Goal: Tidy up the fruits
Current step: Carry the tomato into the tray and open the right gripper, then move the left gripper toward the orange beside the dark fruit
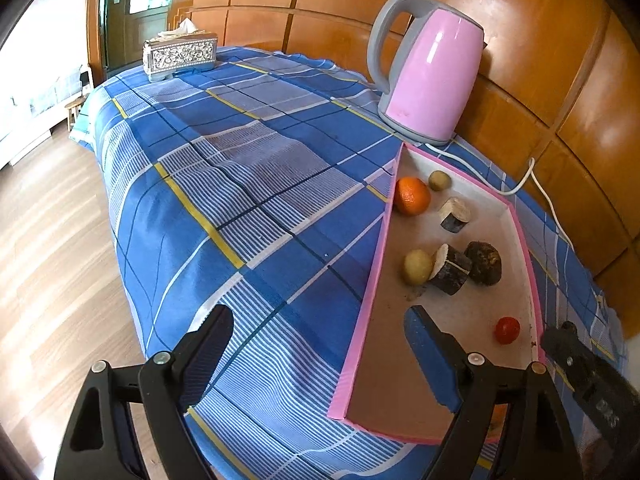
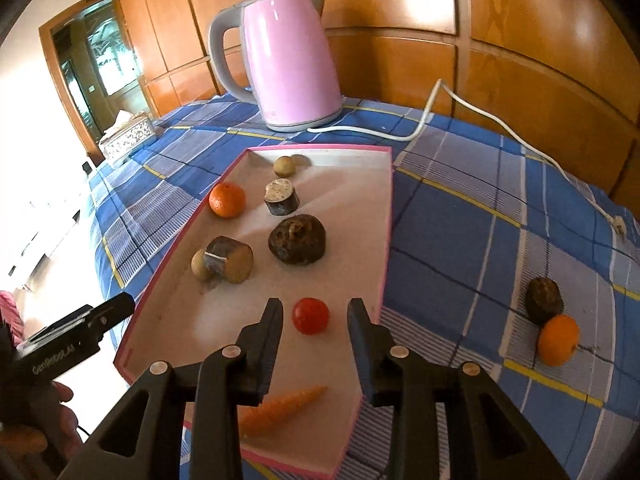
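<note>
A pink-rimmed tray [image 2: 387,216] [image 1: 370,280] lies on the blue plaid cloth. In it are an orange [image 2: 227,199] [image 1: 412,195], a red tomato [image 2: 311,315] [image 1: 507,330], a dark lumpy fruit [image 2: 297,239] [image 1: 484,263], two cut log-like pieces [image 2: 229,259] [image 2: 281,196], two small yellow-green fruits [image 2: 284,166] [image 2: 198,265] and a carrot [image 2: 280,404]. My right gripper [image 2: 315,320] is open just above the tomato, empty. My left gripper [image 1: 320,334] is open and empty, straddling the tray's left wall. A second orange [image 2: 558,339] and dark fruit [image 2: 543,300] lie on the cloth to the right.
A pink electric kettle [image 2: 290,60] [image 1: 428,76] stands behind the tray, its white cord [image 2: 440,120] trailing right across the cloth. A patterned tissue box [image 1: 180,56] sits at the far left corner. Wooden wall panels back the table; the floor drops off at left.
</note>
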`<state>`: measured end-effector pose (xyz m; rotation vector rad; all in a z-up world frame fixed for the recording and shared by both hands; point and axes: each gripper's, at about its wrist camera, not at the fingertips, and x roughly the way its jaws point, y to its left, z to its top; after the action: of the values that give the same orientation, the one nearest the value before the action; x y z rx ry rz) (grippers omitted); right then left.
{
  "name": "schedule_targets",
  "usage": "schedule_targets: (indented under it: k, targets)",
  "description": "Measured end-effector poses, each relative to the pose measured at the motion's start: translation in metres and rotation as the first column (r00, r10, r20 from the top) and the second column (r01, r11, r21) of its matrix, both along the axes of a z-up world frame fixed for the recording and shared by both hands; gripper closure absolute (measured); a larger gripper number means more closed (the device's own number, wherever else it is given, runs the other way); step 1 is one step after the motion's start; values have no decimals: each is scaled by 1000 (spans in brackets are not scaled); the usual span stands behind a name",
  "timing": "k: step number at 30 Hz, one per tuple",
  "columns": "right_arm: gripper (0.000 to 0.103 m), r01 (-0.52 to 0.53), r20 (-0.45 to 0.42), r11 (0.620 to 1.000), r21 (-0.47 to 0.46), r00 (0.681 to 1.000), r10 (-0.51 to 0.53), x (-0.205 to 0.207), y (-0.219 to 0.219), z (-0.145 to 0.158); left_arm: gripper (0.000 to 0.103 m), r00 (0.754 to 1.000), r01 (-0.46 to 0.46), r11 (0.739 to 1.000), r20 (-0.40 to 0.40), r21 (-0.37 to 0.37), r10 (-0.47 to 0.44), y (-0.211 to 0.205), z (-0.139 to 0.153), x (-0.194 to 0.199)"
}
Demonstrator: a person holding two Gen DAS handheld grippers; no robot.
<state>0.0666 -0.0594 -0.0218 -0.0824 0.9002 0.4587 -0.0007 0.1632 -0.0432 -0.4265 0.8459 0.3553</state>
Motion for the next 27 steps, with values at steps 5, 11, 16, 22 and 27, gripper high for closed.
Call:
schedule_targets:
  k: [5,11,16,22,27]
  targets:
    - [69,70,14,998,-5,997,-70,-14,-21,1,15,1000,13,1000,3,3,-13,-5,2,0]
    - [69,188,48,982,-12,981,-187,-29,-54,4,15,999,35,999,7,12,-35,-12,5,0]
    - [69,298,67,954,-22,953,-296,-40,-87,2,15,998,57,998,14,21,-58,-18,7,1]
    - [69,450,81,892,-40,892,-446,-49,-134,-4,15,995,94,995,21,33,-95,-28,11,1]
    - [69,579,69,814,-52,815,-575,-58,-182,-13,15,992,124,991,23,50,-126,-36,14,2]
